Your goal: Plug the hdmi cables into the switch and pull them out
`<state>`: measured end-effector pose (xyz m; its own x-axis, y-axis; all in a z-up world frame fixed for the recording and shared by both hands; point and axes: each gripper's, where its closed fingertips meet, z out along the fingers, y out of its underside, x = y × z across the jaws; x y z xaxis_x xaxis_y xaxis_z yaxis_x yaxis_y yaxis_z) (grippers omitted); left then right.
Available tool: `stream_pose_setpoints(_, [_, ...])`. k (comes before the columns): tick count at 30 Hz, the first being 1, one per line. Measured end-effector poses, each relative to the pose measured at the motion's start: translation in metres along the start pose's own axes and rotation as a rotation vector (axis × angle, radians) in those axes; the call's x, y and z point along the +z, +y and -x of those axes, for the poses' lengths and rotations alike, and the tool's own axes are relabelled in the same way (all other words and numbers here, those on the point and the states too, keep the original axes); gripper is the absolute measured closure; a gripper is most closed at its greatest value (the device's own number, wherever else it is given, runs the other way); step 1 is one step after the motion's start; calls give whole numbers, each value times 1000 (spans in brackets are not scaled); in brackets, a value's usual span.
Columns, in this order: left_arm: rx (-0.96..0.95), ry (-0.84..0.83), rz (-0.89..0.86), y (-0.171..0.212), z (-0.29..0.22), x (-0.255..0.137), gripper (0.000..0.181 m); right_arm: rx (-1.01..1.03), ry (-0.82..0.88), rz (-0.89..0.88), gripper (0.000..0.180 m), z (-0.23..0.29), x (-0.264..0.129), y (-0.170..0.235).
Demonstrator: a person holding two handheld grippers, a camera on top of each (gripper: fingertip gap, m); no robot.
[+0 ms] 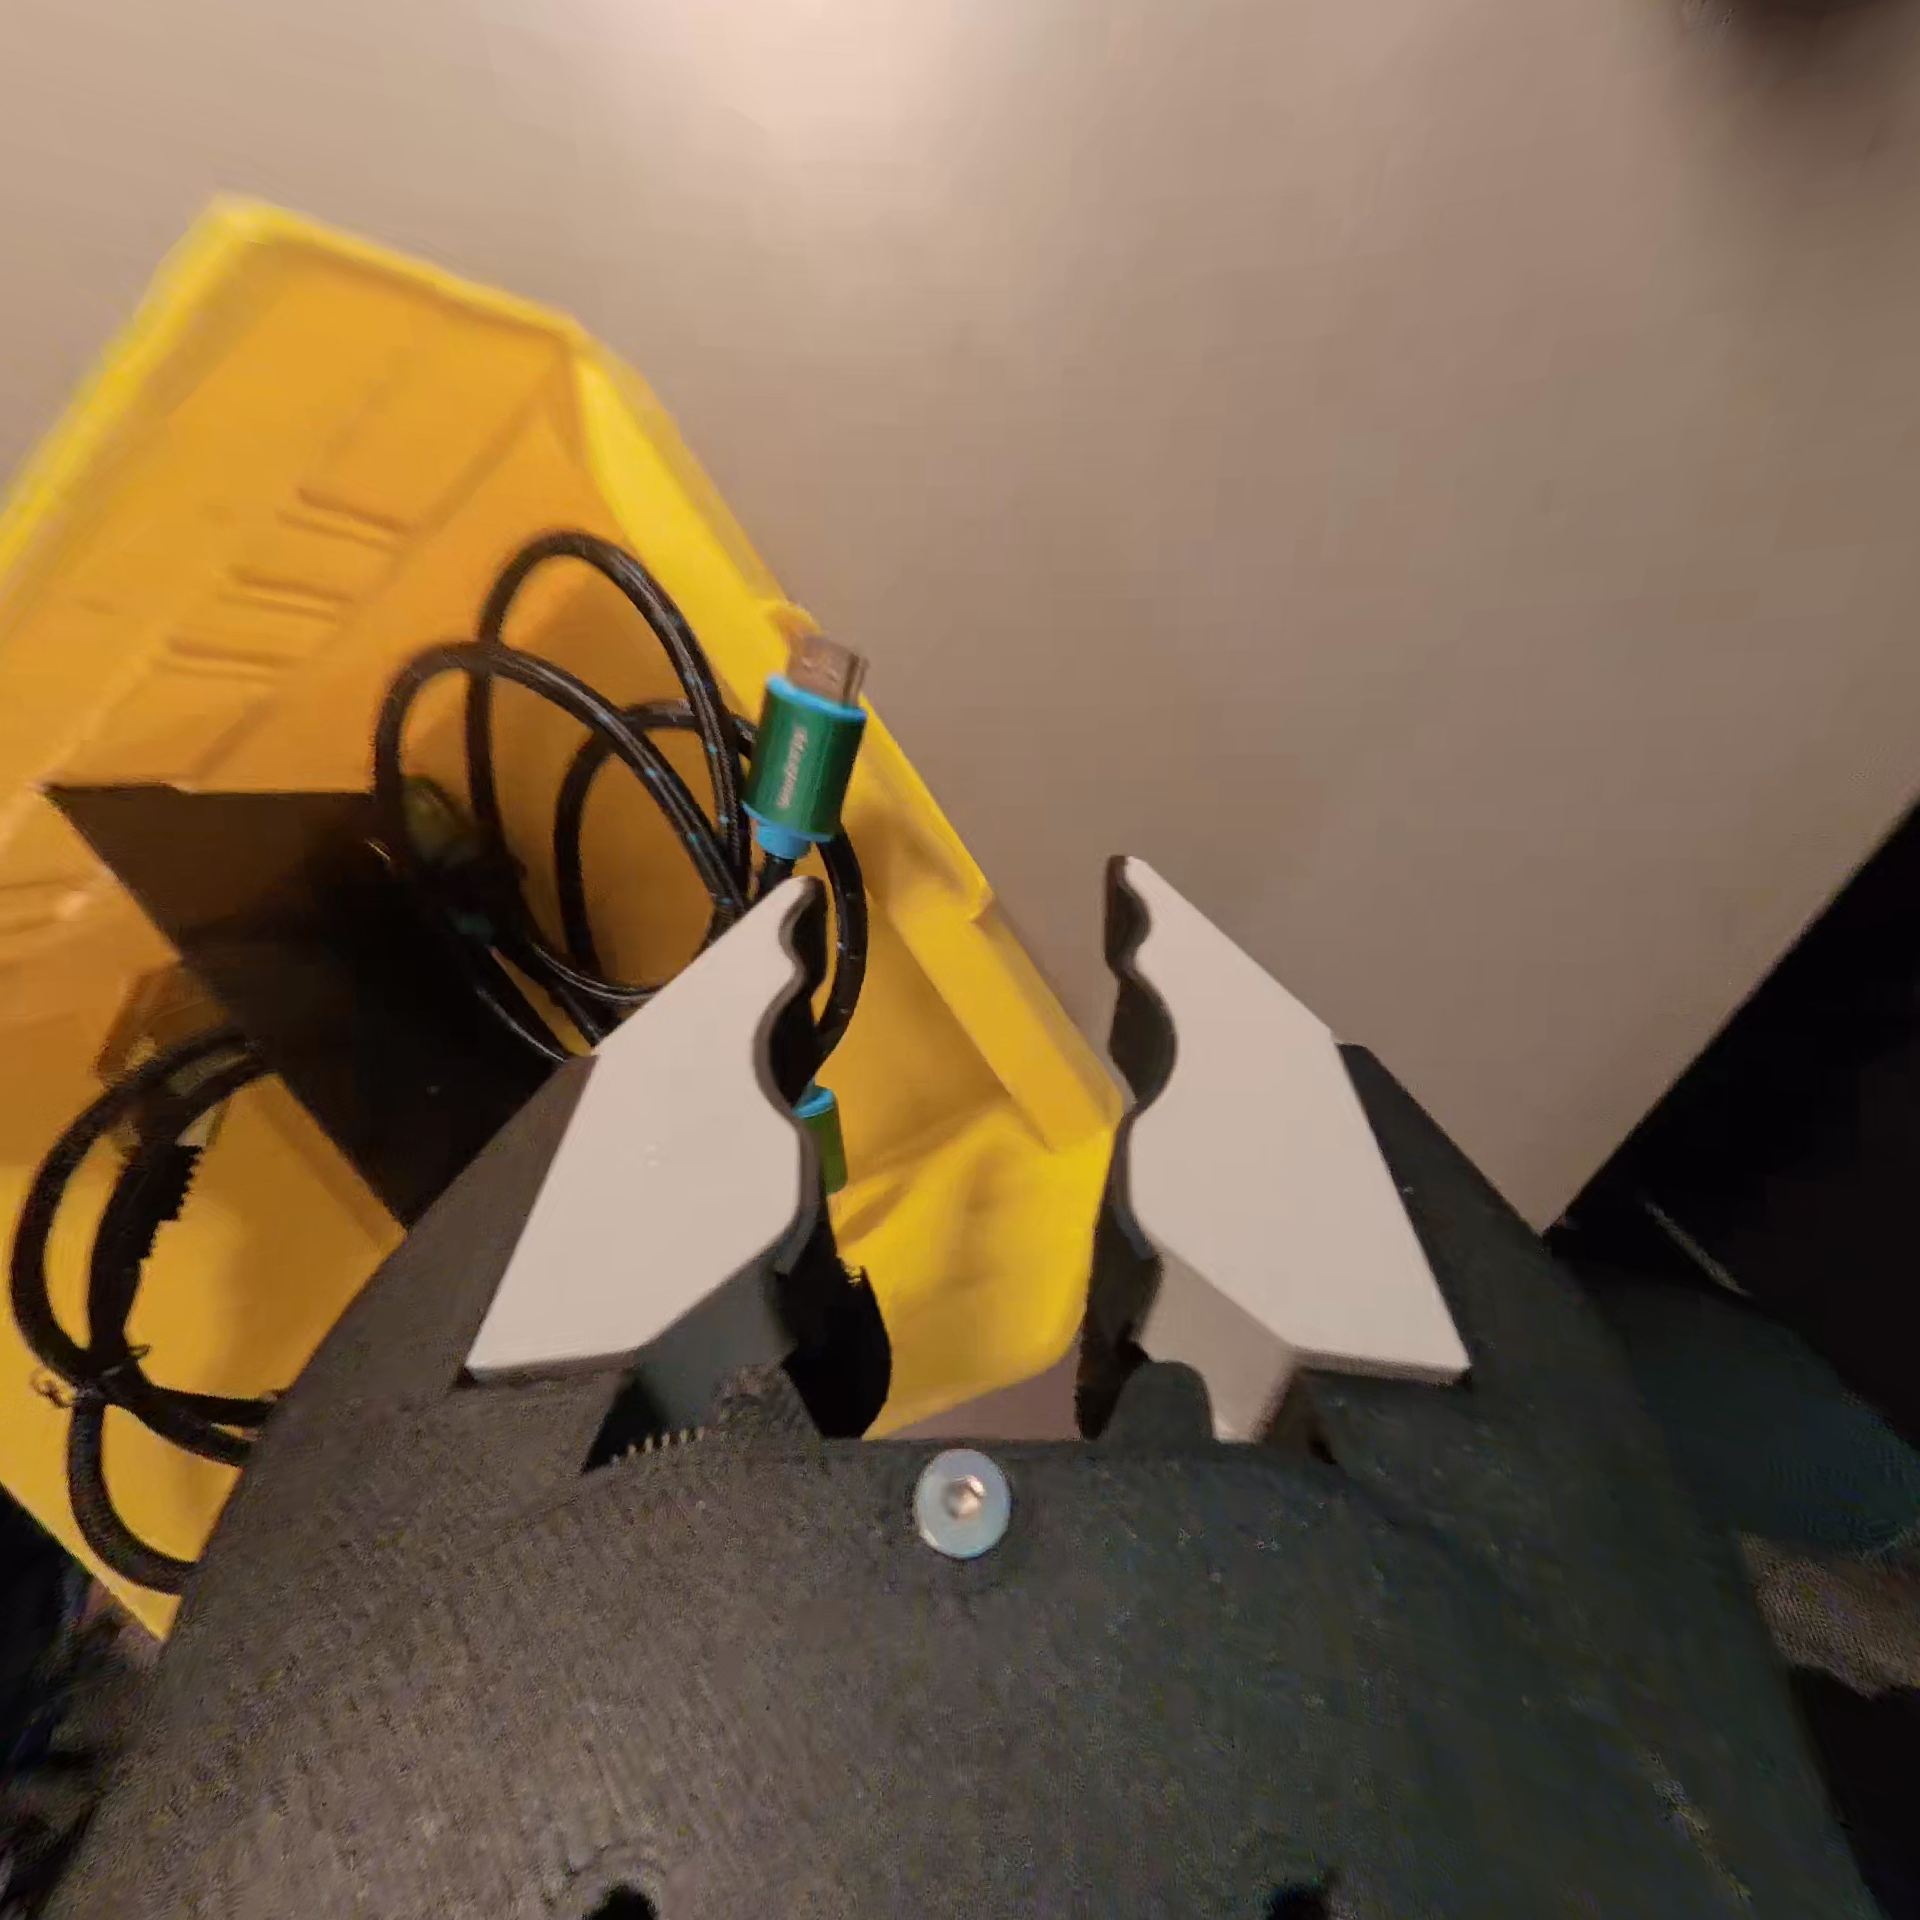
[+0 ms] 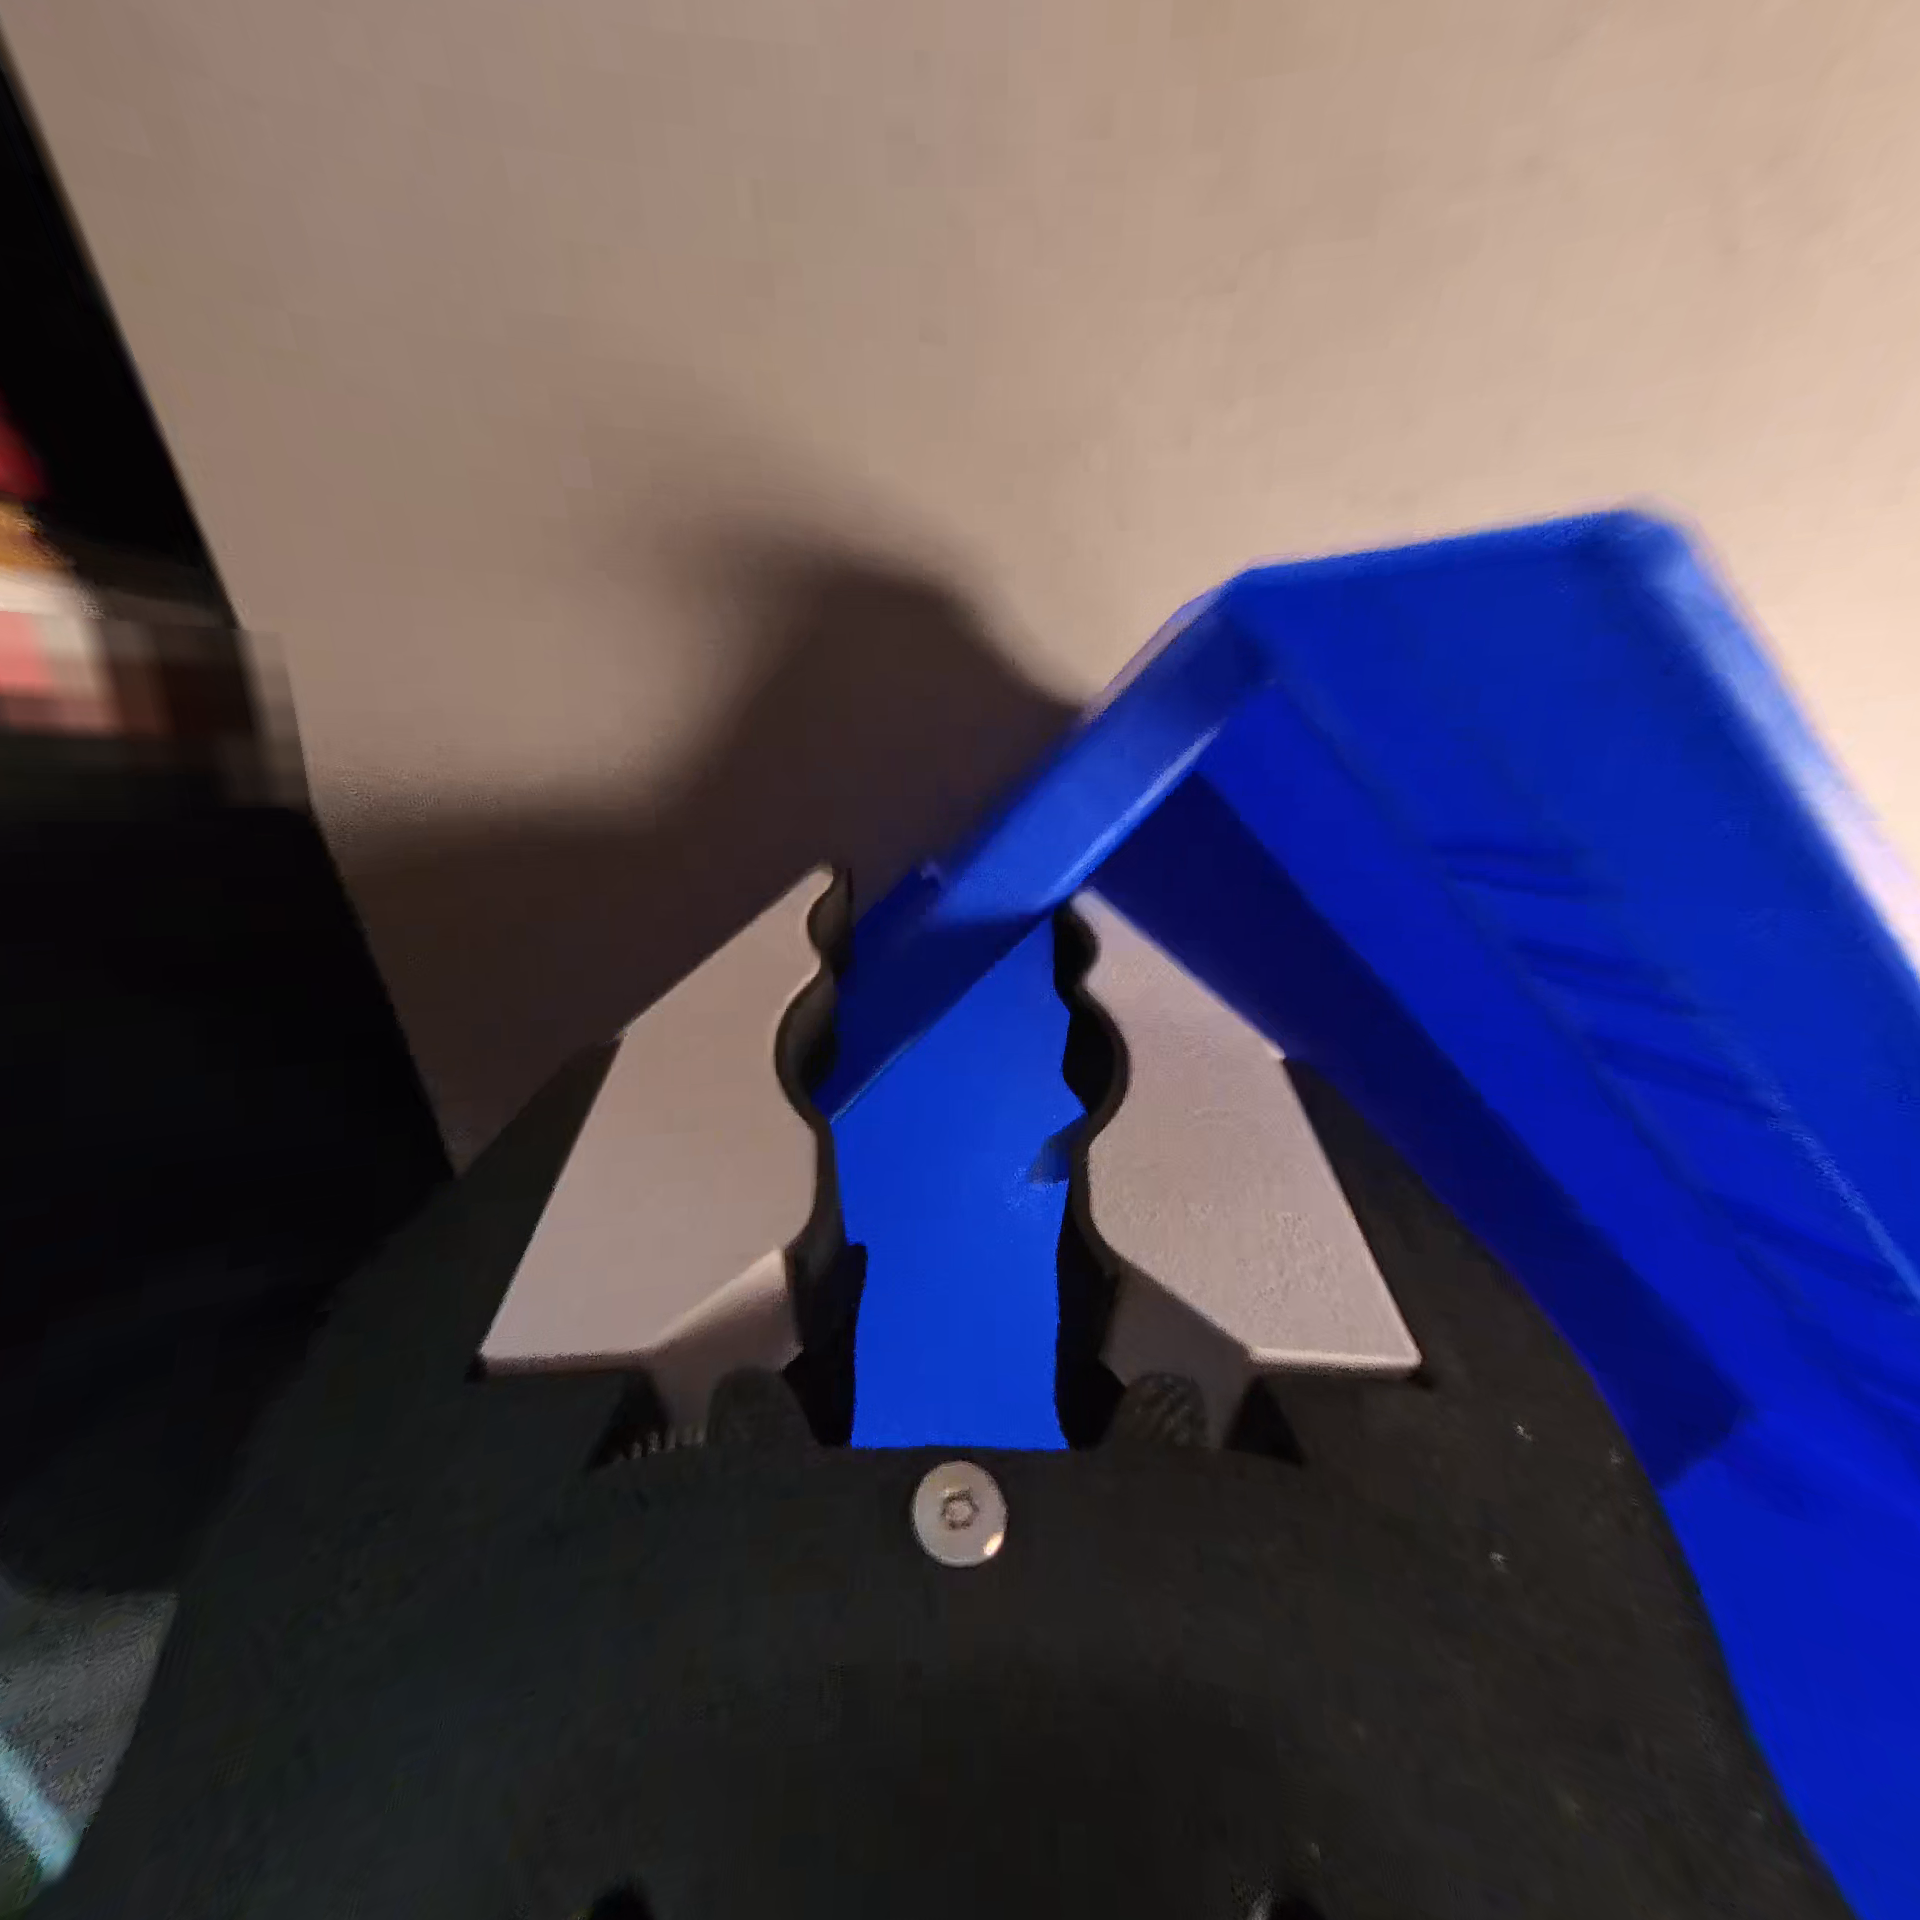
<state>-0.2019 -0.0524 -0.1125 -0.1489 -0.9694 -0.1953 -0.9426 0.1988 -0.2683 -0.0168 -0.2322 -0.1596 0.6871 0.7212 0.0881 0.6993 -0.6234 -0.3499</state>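
On my left wrist view the left gripper [image 1: 961, 894] has its fingers [image 1: 665, 1132] spread wide apart with nothing between them, so it's released. It hangs over the lower right edge of a yellow bin [image 1: 312, 499] that fills the left half of the frame, sitting on a plain beige table [image 1: 1247, 416].

Inside the bin there's a black box [image 1: 260, 914] in the middle left, which I take for the switch, though it's too dark and blurry to make out any ports. Black braided hdmi cables [image 1: 623, 748] are looped next to it, toward the centre of the frame. One green plug [image 1: 805, 753] with light blue ends sticks up over the bin's right wall, metal tip pointing to the upper right and not plugged into anything. A second green plug [image 1: 826, 1138] peeks out just beside the inner edge of my left finger, lower down. Another coil of cable [image 1: 94, 1278] sits at the lower left of the bin.

The right wrist view is pretty smeared. The right gripper [image 2: 951, 904] has its fingers [image 2: 665, 1174] clenched on the rim of a blue bin [image 2: 1507, 831], which runs from between them out to the right edge of the frame. Same beige table behind it, with a dark shadow in the middle.
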Motion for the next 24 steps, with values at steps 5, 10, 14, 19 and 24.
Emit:
stream_pose_setpoints(5, [-22,-19,53,30,0,8,170,-134,-25,54,139,8,-11,28])
stream_pose_setpoints(10, [-64,-44,52,67,17,-31,144,-134,40,227,144,-7,-37,81])
stream_pose_setpoints(14, [-263,-96,-347,3,23,-60,118,220,193,-21,126,-33,-66,60])
stream_pose_setpoints(19, [-541,-267,-491,-45,39,-10,105,537,421,-359,99,-55,-73,29])
stream_pose_setpoints(24, [-571,-493,-366,-43,74,18,112,618,661,-422,124,-77,-65,31])
